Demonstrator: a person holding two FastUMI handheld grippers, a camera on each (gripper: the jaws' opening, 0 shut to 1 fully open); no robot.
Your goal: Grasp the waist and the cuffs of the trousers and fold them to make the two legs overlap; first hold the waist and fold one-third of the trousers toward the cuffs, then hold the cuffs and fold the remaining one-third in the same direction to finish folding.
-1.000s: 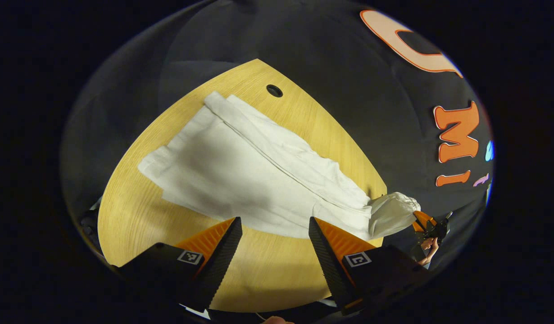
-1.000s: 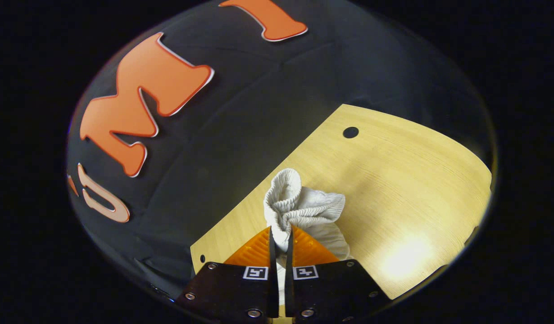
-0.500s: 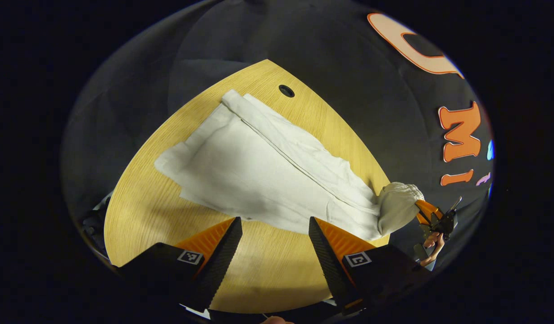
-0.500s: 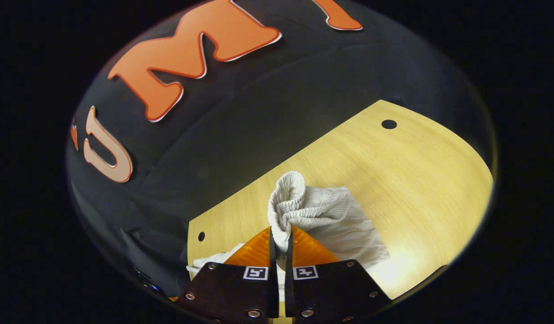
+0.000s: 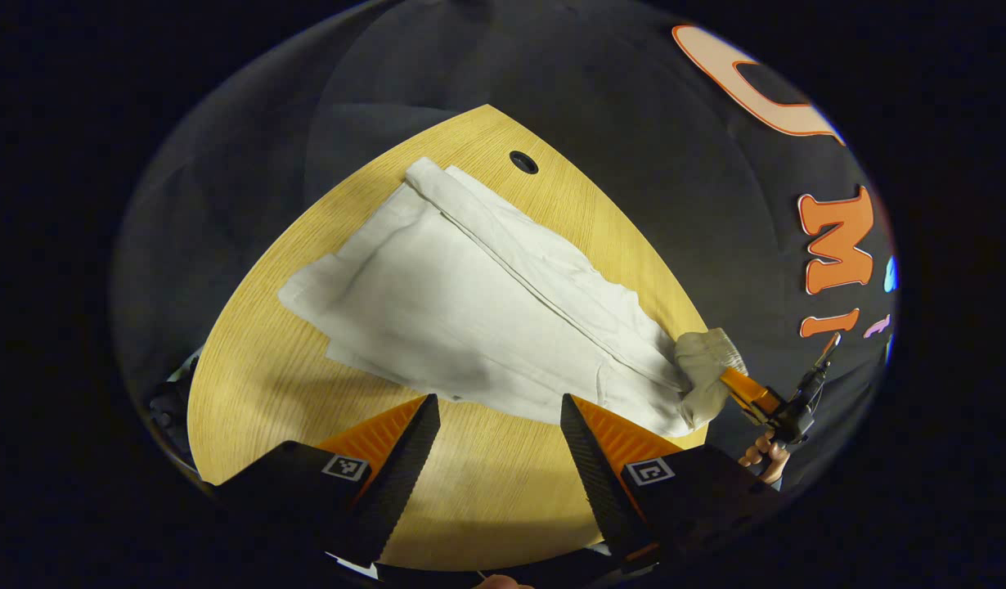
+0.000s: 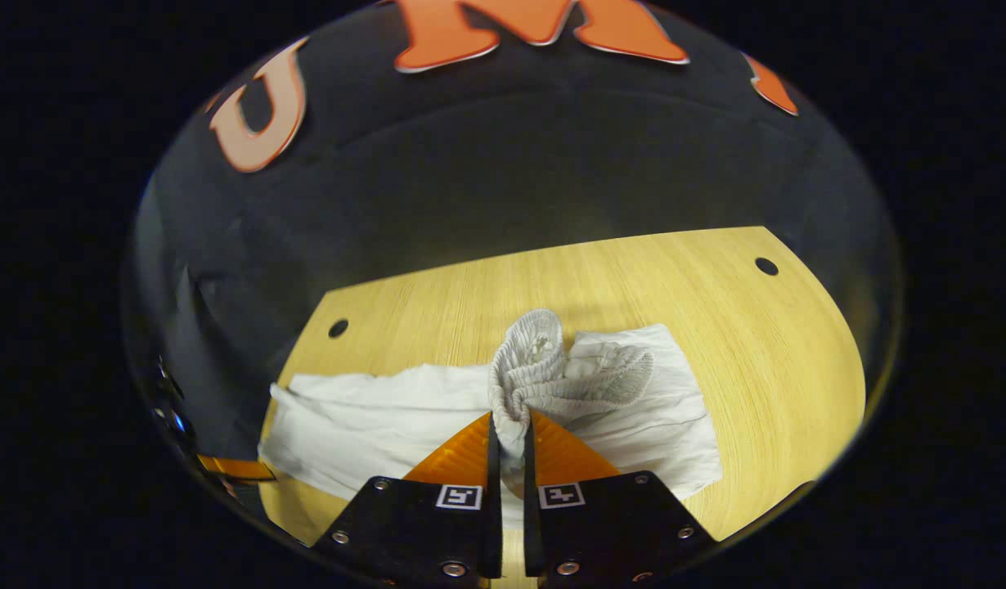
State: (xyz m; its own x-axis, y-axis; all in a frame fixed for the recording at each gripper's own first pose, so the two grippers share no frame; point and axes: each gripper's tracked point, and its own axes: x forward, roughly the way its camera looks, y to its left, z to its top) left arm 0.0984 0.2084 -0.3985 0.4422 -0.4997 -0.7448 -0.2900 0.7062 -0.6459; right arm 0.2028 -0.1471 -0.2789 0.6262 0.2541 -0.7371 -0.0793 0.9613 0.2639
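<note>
Partly hidden: trousers [image 6: 372, 425] waistband [image 6: 544, 368] bunched between right gripper [image 6: 509, 433] fingers.

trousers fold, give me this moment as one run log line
stage: waist fold | right gripper: shut on waistband, lifted | left gripper: open, above table | trousers: legs flat

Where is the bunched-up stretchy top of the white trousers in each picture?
Left gripper view: the waistband sits at the far right, off the table corner, pinched by the right gripper.
Right gripper view: the waistband is in the middle, just above the right gripper, bunched between its fingers.
Shared landmark: the round hole in the table.
</note>
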